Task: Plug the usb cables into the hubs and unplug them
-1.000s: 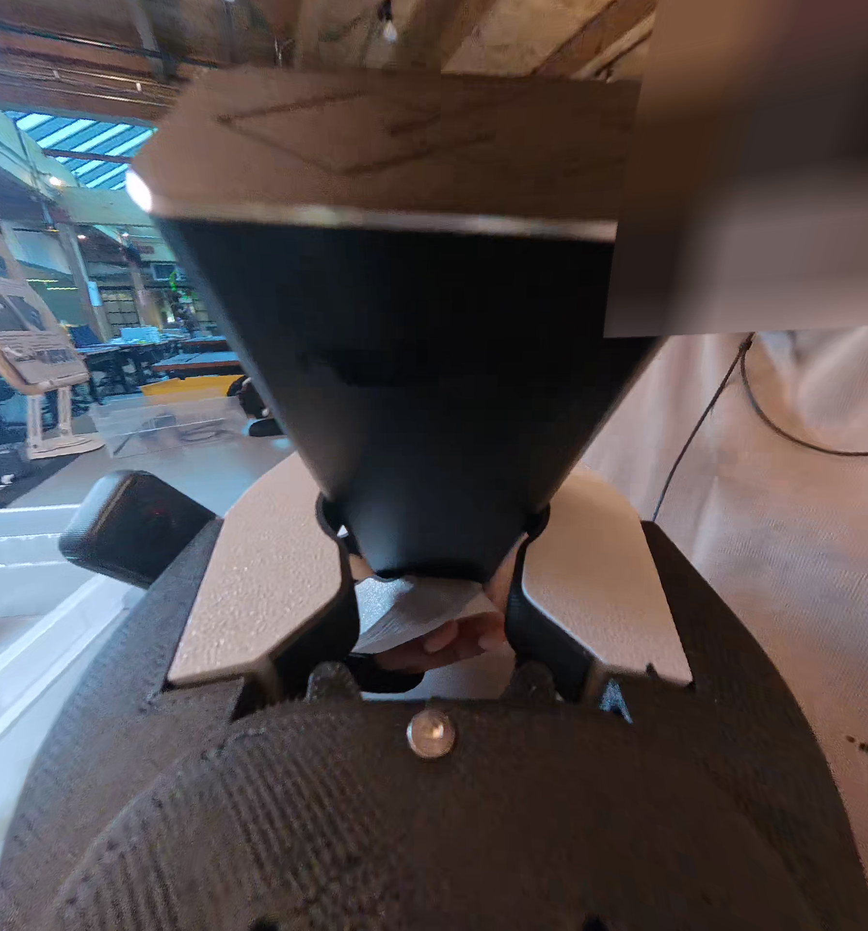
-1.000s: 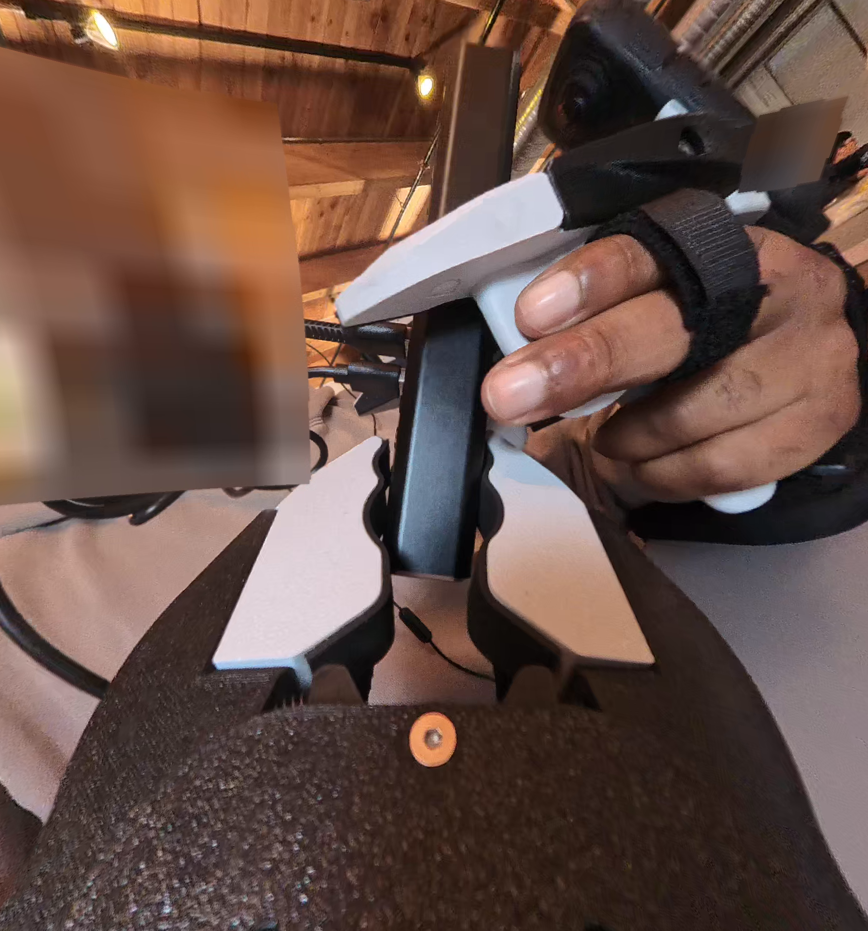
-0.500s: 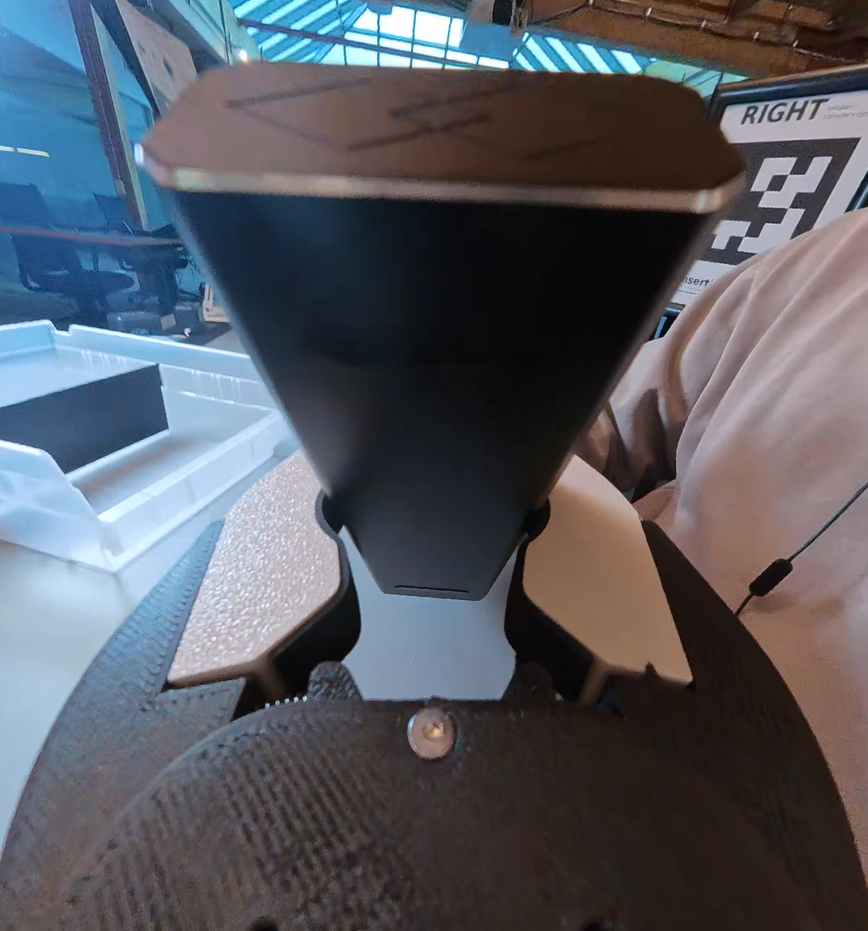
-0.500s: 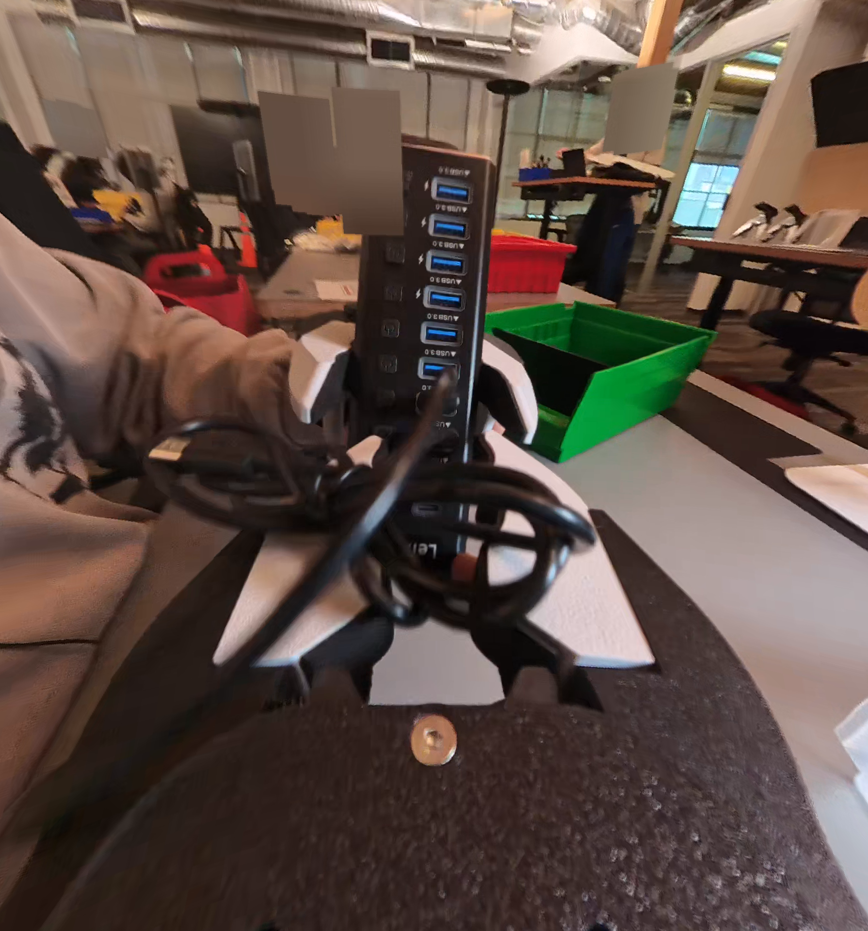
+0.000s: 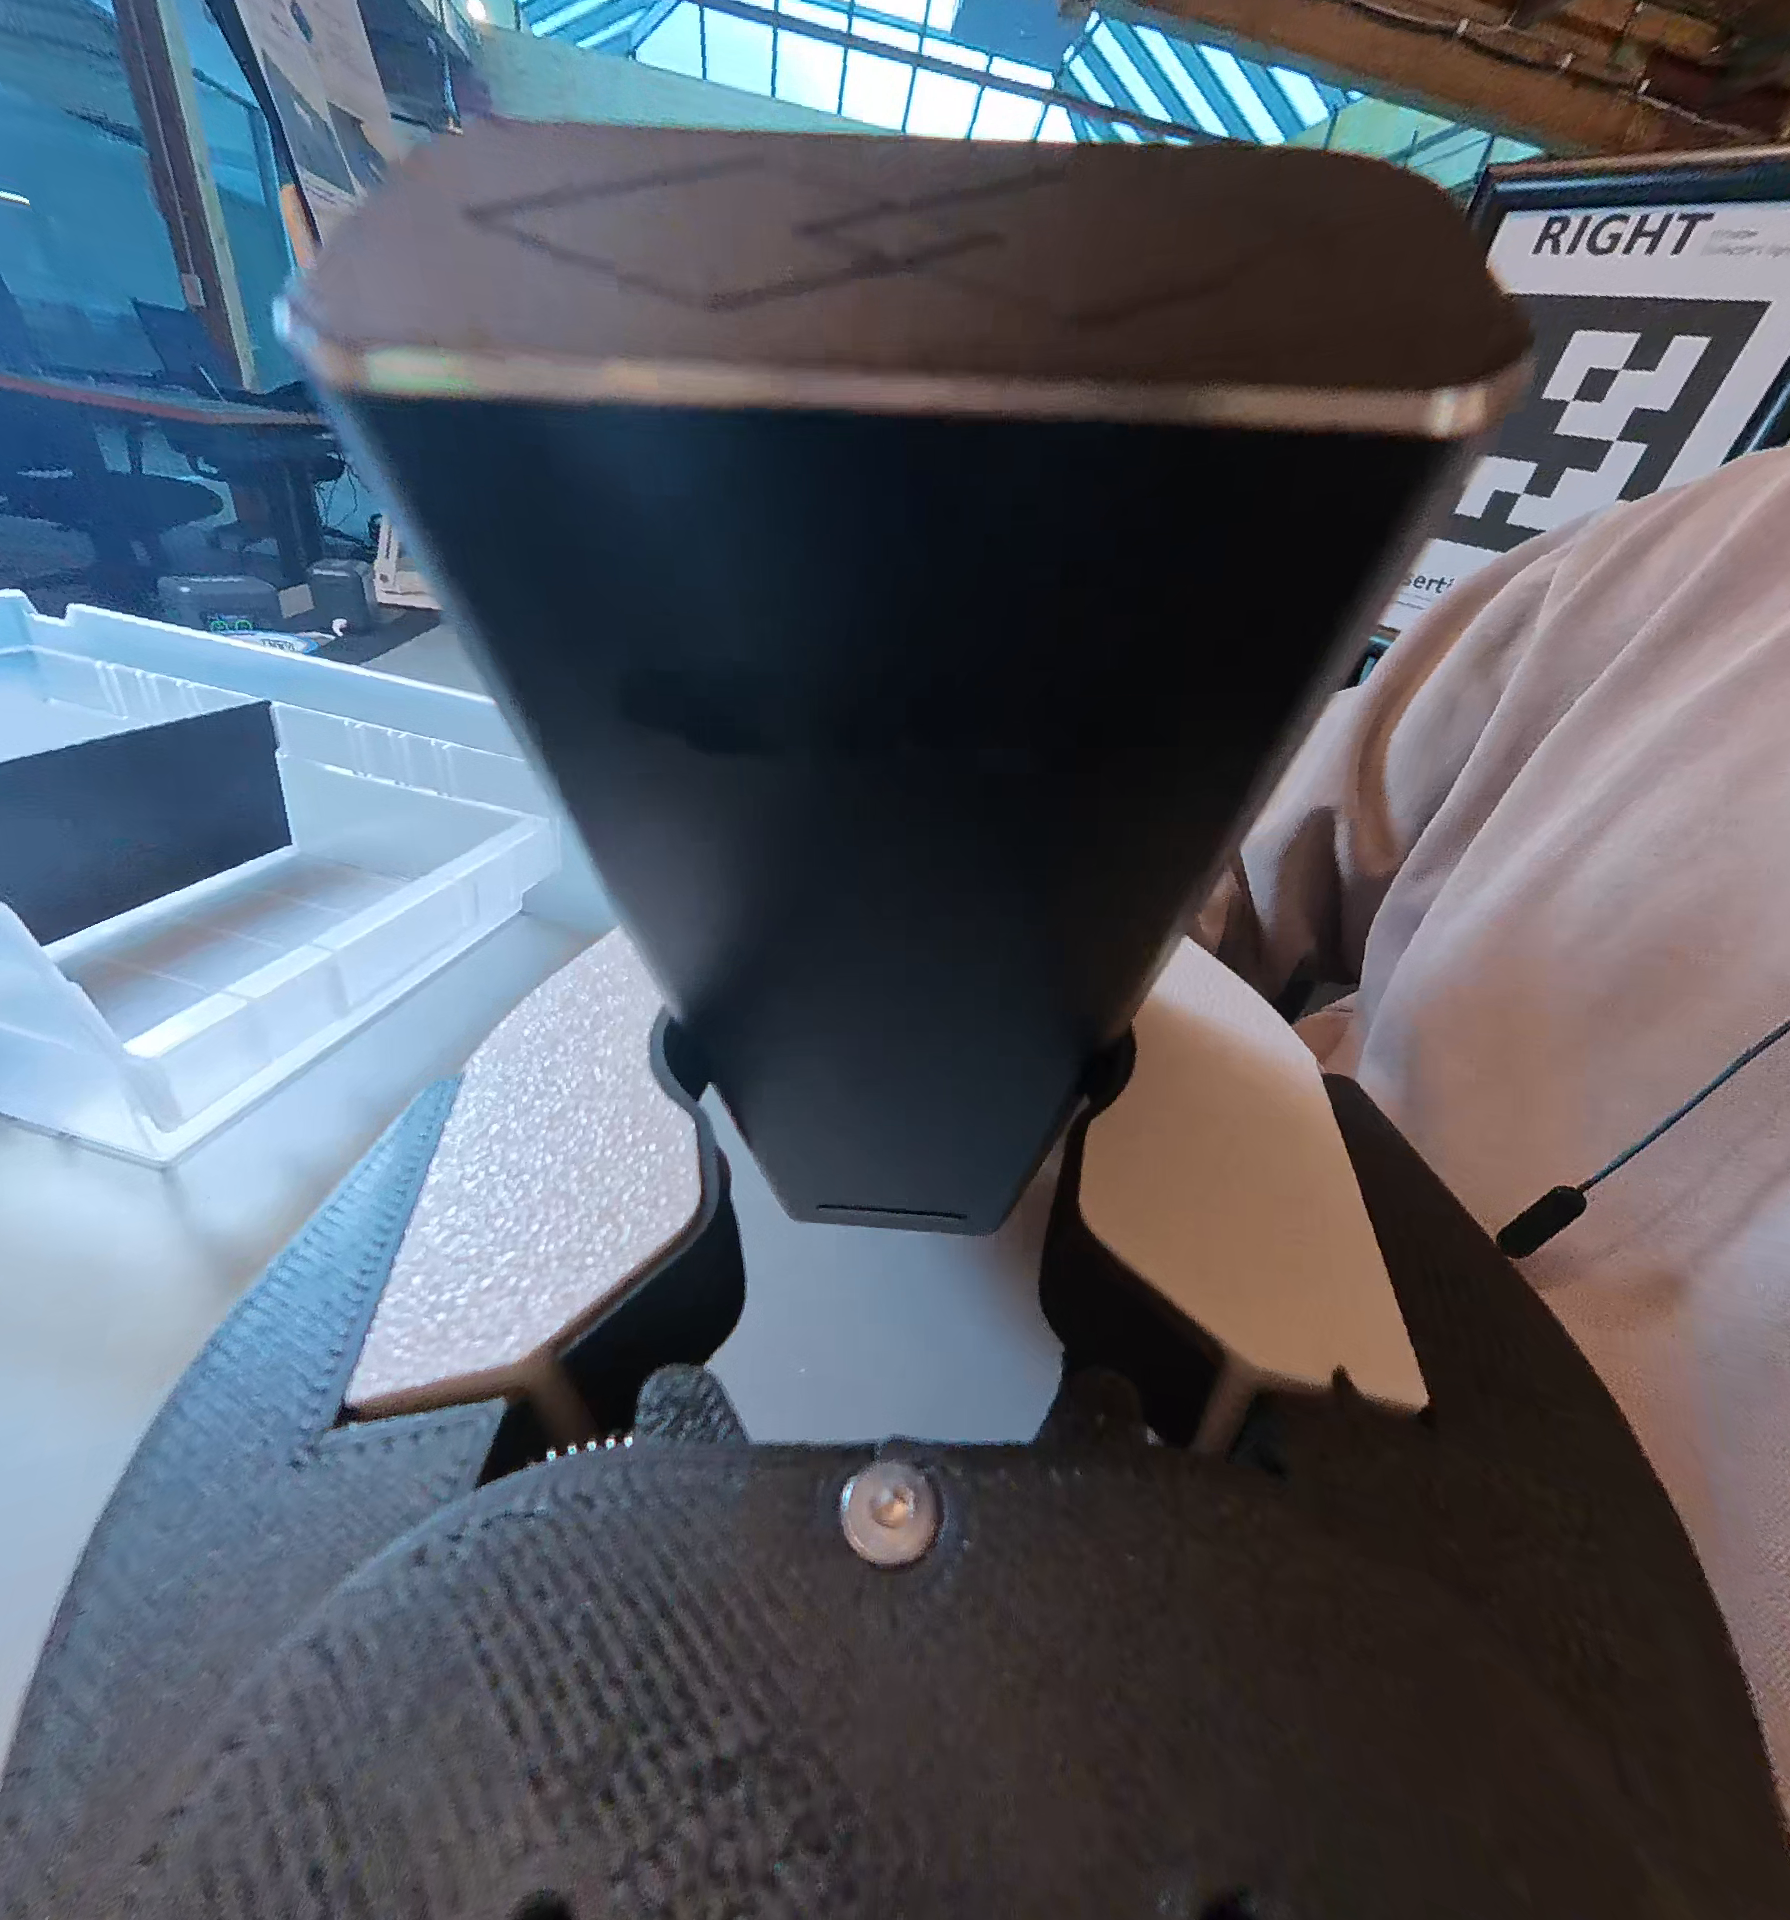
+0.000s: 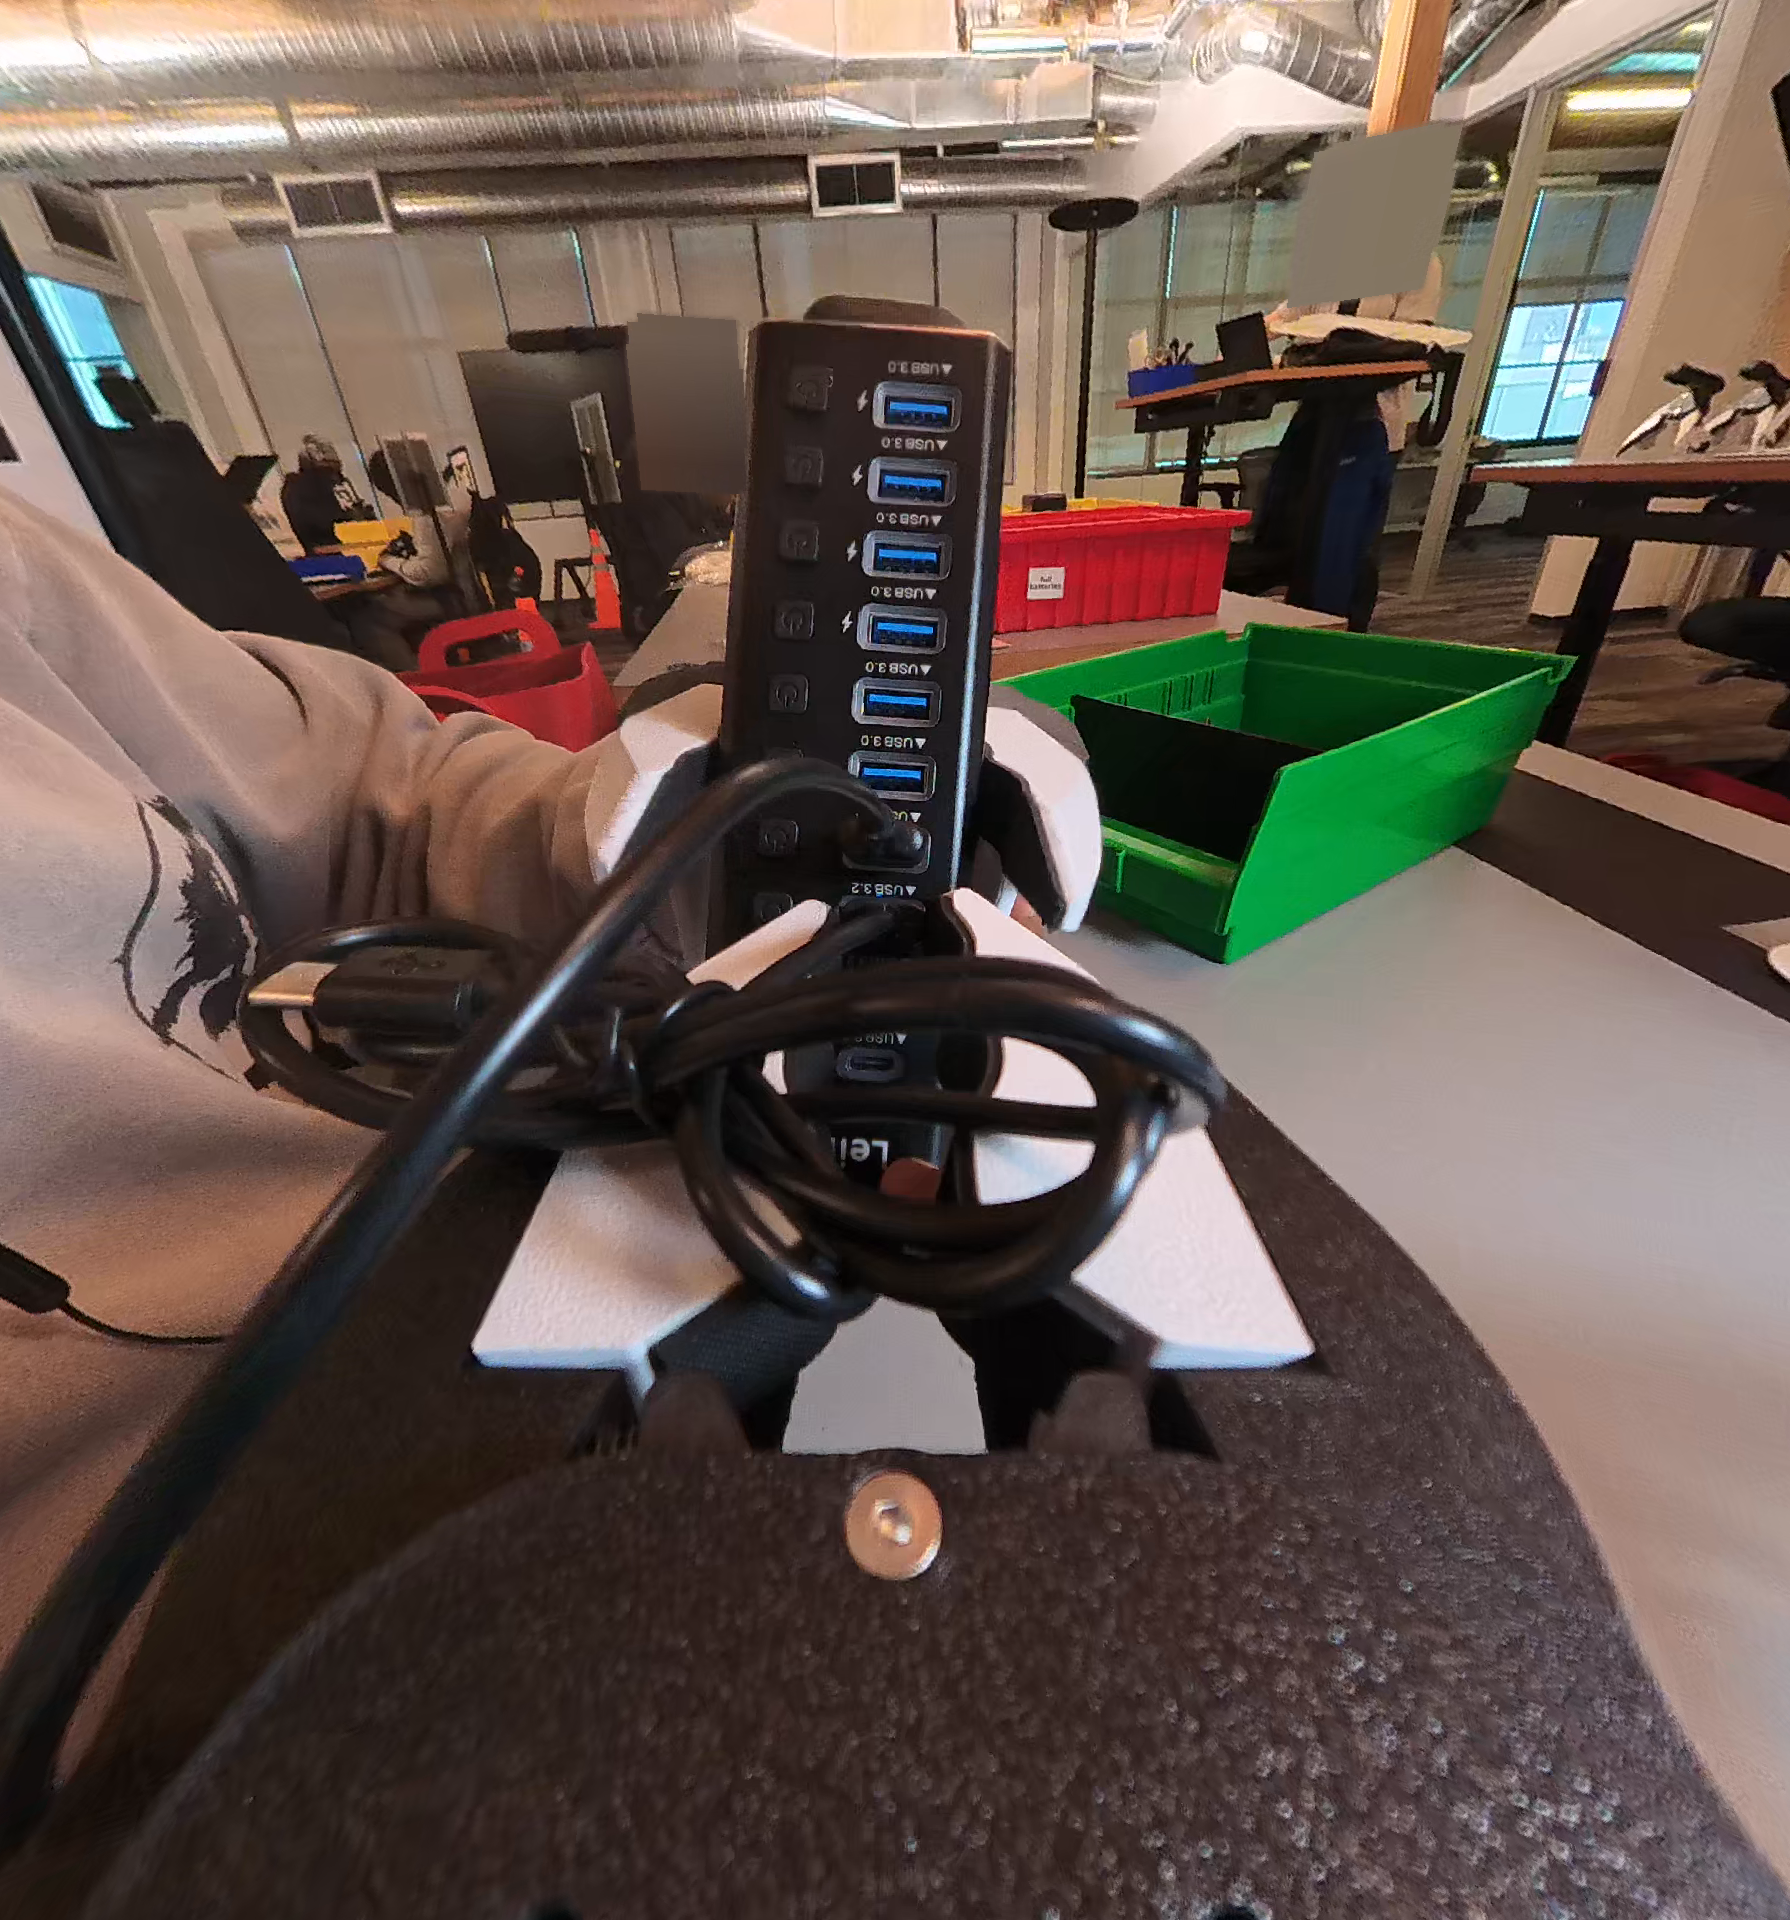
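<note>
My left gripper (image 5: pixel 896 1049) is shut on the lower end of a black USB hub (image 5: pixel 891 727) and holds it upright with its plain back toward that camera. In the right wrist view the hub's port side (image 6: pixel 870 582) faces me, with several blue ports free, and the left gripper's white fingers (image 6: pixel 1047 800) clamp its sides. My right gripper (image 6: pixel 880 930) is shut on the plug of a black USB cable (image 6: pixel 932 1132) at the hub's lower ports. The cable's coil hangs over my fingers. Its loose end (image 6: pixel 371 997) sticks out to the left.
A green bin (image 6: pixel 1338 769) stands on the grey table (image 6: pixel 1493 1195) to the right, with a red bin (image 6: pixel 1109 561) behind it. A white tray (image 5: pixel 195 883) lies to the left of the left gripper. A person's beige sleeve (image 6: pixel 143 831) is close on the left. Left and right tips are no more than a few centimetres apart.
Both grippers swung down from pointing at the ceiling to level over the table. The right gripper went from the hub's narrow edge to its port side, now holding the cable plug.
</note>
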Action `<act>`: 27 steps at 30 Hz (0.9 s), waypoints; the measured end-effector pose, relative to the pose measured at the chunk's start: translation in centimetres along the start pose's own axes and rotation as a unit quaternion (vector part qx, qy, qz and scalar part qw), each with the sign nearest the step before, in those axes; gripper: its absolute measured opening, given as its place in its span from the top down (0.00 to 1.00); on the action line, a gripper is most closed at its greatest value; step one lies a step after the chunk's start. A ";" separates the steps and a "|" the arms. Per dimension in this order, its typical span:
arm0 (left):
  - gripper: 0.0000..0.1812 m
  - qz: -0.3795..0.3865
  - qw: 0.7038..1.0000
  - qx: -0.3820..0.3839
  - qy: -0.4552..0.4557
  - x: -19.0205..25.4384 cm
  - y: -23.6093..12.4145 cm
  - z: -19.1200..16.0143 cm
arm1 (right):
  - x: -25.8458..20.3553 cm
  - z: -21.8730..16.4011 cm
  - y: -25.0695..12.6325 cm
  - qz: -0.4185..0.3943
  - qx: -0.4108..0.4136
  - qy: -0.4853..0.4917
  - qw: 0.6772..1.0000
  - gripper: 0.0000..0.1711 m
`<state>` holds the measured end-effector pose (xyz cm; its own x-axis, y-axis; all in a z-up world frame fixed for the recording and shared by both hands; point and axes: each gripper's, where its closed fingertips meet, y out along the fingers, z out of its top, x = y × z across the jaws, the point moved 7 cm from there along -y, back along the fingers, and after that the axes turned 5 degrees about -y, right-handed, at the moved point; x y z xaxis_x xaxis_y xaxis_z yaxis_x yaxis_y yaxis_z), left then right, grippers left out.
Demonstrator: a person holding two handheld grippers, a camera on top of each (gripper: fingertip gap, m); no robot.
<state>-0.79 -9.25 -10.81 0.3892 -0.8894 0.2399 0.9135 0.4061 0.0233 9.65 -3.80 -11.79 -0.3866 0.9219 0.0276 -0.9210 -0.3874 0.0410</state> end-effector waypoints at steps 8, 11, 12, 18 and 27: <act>0.61 0.049 0.998 0.032 -0.017 -1.7 -2.5 0.9 | 2.3 5.2 -5.9 -0.071 0.151 0.001 0.986 0.93; 0.61 0.052 0.996 0.067 -0.014 -2.2 -3.9 2.0 | 4.0 6.2 -9.4 -0.196 0.092 -0.078 0.973 0.92; 0.61 0.050 0.995 0.081 -0.012 -2.2 -4.0 2.4 | 5.2 6.2 -10.6 -0.255 0.049 -0.103 0.960 0.92; 0.61 0.038 0.980 0.192 -0.023 -2.1 -7.2 4.6 | 13.3 6.6 -14.5 -0.428 -0.212 -0.153 0.865 0.92; 0.61 0.063 0.969 0.237 -0.041 -3.3 -10.1 4.5 | 20.3 0.1 -12.2 -0.380 -0.559 -0.044 0.736 0.91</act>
<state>-11.85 -9.47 -7.48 0.4655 -0.8147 0.3458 0.6950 0.5784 0.4272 13.07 19.67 -11.66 0.2196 0.8454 0.4869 -0.3534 0.5341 -0.7680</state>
